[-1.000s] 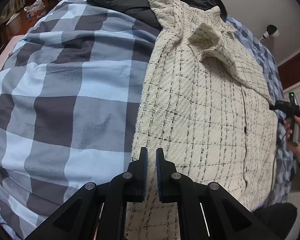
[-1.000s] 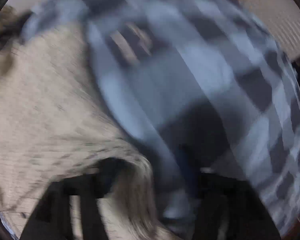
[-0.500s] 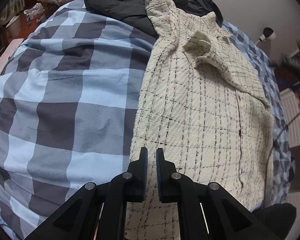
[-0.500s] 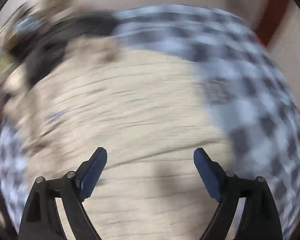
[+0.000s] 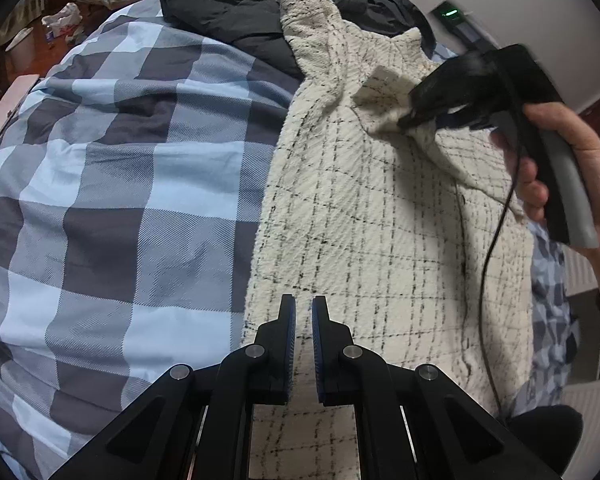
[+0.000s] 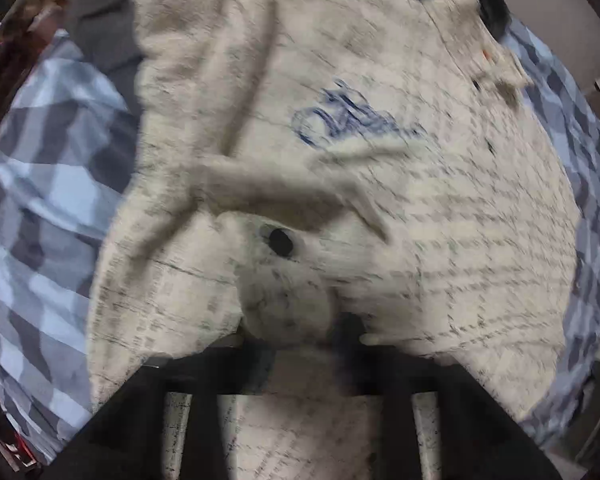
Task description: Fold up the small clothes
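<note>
- While my left claw point(image 5: 303, 344) sits closed and empty low over the near hem, the cream checked jacket point(image 5: 372, 232) runs its long axis away from me up the bed point(image 5: 112, 184), hem near, collar far.
- My right claw point(image 5: 410, 120) is by far the nearer to that collar: its jaws have just been closing and now pinch a fold of the collar flap point(image 5: 384, 100), with cloth bunched between them in the right wrist view.
- I judge the coming fold turns on drawing that far end back along the axis toward the hem.
- Spread flat on the blue check duvet, the jacket is nubbly cream with thin black grid lines, a fleecy lining, a dark button point(image 6: 281, 242) and blue embroidery point(image 6: 352, 120); its top overlaps a black garment point(image 5: 236, 20).
</note>
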A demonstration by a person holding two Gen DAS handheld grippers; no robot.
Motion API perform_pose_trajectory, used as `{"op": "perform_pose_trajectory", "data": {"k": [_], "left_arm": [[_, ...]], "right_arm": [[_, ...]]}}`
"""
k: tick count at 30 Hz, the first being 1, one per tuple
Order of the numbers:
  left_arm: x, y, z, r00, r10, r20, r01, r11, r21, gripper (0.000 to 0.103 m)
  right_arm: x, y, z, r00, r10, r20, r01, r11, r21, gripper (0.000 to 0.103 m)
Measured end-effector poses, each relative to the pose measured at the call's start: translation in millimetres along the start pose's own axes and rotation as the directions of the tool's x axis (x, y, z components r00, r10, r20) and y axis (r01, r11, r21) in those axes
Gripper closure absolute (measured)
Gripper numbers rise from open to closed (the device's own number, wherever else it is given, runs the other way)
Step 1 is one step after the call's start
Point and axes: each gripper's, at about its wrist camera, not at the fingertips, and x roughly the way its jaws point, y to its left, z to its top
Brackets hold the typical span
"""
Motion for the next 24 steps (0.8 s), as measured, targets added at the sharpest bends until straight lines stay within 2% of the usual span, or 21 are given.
{"op": "perform_pose_trajectory", "data": {"k": [2,4,6,7,9,10,11,12,13,14,15,16,17,18,20,22,23,24], "left_arm": [[0,0,0,1.000,-0.003,-0.001,0.003,1.000,0.001,0.096],[0,0,0,1.000,-0.002,-0.002,0.002,1.000,-0.002,0.096],[0,1,1,1.000,-0.001,-0.002,0.001,1.000,-0.005,0.096],[0,1,1,1.000,0.001,0.001,-0.001,1.000,-0.006,0.096],[0,2,1,1.000,0.005,0.004,-0.005,1.000,-0.008,0.096],[0,3,1,1.000,0.005,0.001,-0.005,1.000,-0.009,0.096],[0,3,1,1.000,0.004,0.000,-0.004,1.000,-0.010,0.096],[0,3,1,1.000,0.003,-0.001,-0.003,1.000,-0.011,0.096],[0,4,1,1.000,0.005,0.000,-0.005,1.000,-0.011,0.096],[-1,5,1,1.000,0.007,0.002,-0.007,1.000,-0.012,0.096],[-1,6,1,1.000,0.010,0.006,-0.010,1.000,-0.015,0.096],[-2,6,1,1.000,0.011,0.008,-0.011,1.000,-0.017,0.096],[-3,7,2,1.000,0.012,0.011,-0.012,1.000,-0.020,0.096],[-3,7,2,1.000,0.011,0.014,-0.011,1.000,-0.021,0.096],[-4,6,2,1.000,0.010,0.015,-0.010,1.000,-0.020,0.096],[-3,4,2,1.000,0.006,0.012,-0.006,1.000,-0.017,0.096],[-2,3,1,1.000,0.005,0.011,-0.004,1.000,-0.015,0.096],[-2,3,1,1.000,0.005,0.011,-0.005,1.000,-0.014,0.096]], "right_arm": [[-22,-16,3,0.995,0.061,0.073,-0.065,0.997,0.049,0.087],[-46,-39,8,0.979,0.140,0.148,-0.161,0.978,0.135,0.087],[-74,-68,8,0.939,0.221,0.263,-0.285,0.929,0.236,0.087],[-81,-73,8,0.922,0.236,0.308,-0.321,0.910,0.263,0.087],[-90,-68,4,0.880,0.257,0.399,-0.385,0.879,0.282,0.087],[-84,-57,5,0.871,0.271,0.410,-0.399,0.876,0.270,0.086],[-80,-46,2,0.871,0.293,0.394,-0.409,0.877,0.252,0.081],[-64,-35,-2,0.873,0.343,0.346,-0.434,0.871,0.231,0.069],[-52,-22,-6,0.866,0.408,0.288,-0.473,0.855,0.211,0.061],[-19,-12,-8,0.841,0.510,0.182,-0.540,0.813,0.219,0.036],[-2,-5,-12,0.824,0.555,0.116,-0.565,0.788,0.245,0.025],[17,-1,-19,0.795,0.603,0.065,-0.594,0.754,0.281,0.025],[28,-2,-23,0.771,0.635,0.057,-0.619,0.723,0.307,0.025],[29,-5,-26,0.763,0.642,0.078,-0.630,0.709,0.317,0.025],[18,-19,-26,0.781,0.602,0.162,-0.619,0.717,0.321,0.025],[-1,-33,-25,0.825,0.503,0.259,-0.565,0.755,0.333,0.025],[-10,-39,-19,0.853,0.428,0.299,-0.515,0.782,0.350,0.025],[-16,-38,-16,0.872,0.376,0.313,-0.476,0.802,0.362,0.025]]}}
